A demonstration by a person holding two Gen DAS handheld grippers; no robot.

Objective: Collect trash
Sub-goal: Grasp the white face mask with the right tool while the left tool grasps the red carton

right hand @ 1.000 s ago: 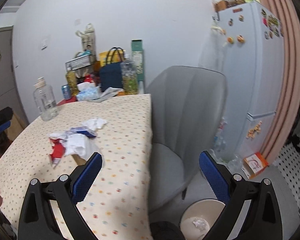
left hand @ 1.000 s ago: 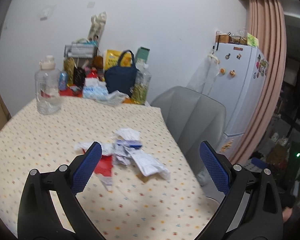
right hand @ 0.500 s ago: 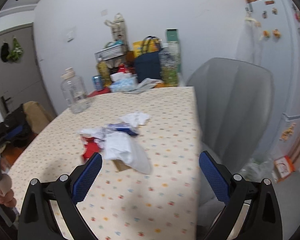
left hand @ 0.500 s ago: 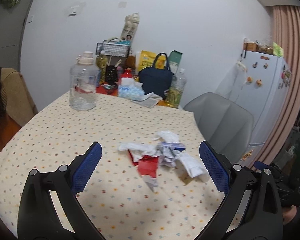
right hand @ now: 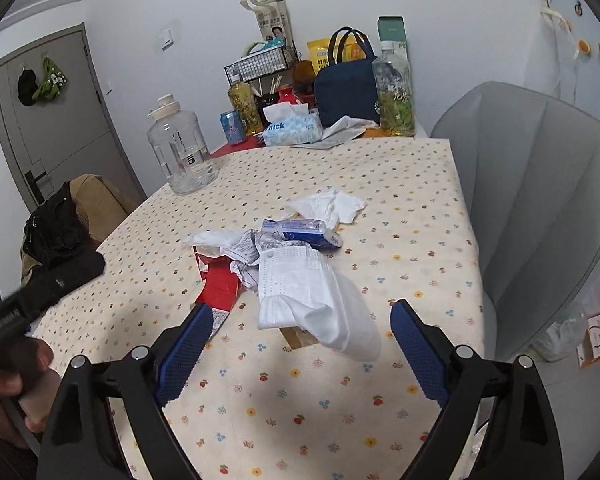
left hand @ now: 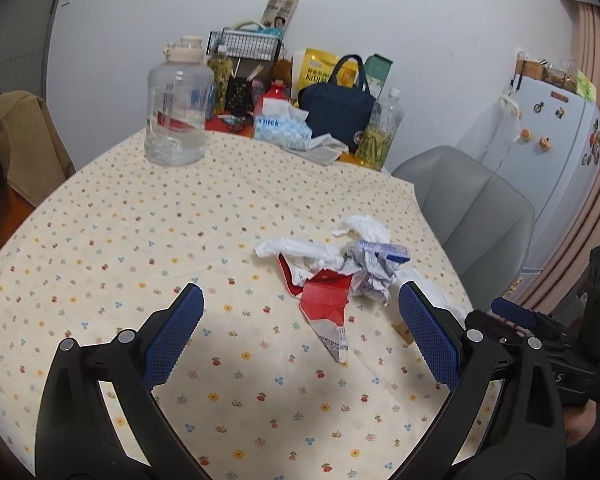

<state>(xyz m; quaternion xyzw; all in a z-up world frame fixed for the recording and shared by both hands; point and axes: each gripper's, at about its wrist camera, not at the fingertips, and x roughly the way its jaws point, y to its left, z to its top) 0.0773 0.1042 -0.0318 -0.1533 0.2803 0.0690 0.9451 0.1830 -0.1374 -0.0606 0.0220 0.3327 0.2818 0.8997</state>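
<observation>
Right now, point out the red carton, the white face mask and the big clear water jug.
red carton [left hand: 326, 294], left wrist view, on its flattened red panel.
white face mask [right hand: 296, 280], right wrist view, on its pleated middle.
clear water jug [left hand: 178, 118], left wrist view, on its body.

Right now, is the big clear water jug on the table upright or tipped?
Upright: the water jug stands on its base, cap on top, on the table.

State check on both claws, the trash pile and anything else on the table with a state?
left claw: open, holding nothing
right claw: open, holding nothing
red carton: flattened, lying on the table
white mask: lying flat, nearest the right claw
crumpled tissue: loose, at the pile's far end
water jug: upright, capped, nearly empty
tissue box: open, tissue sticking out
</observation>
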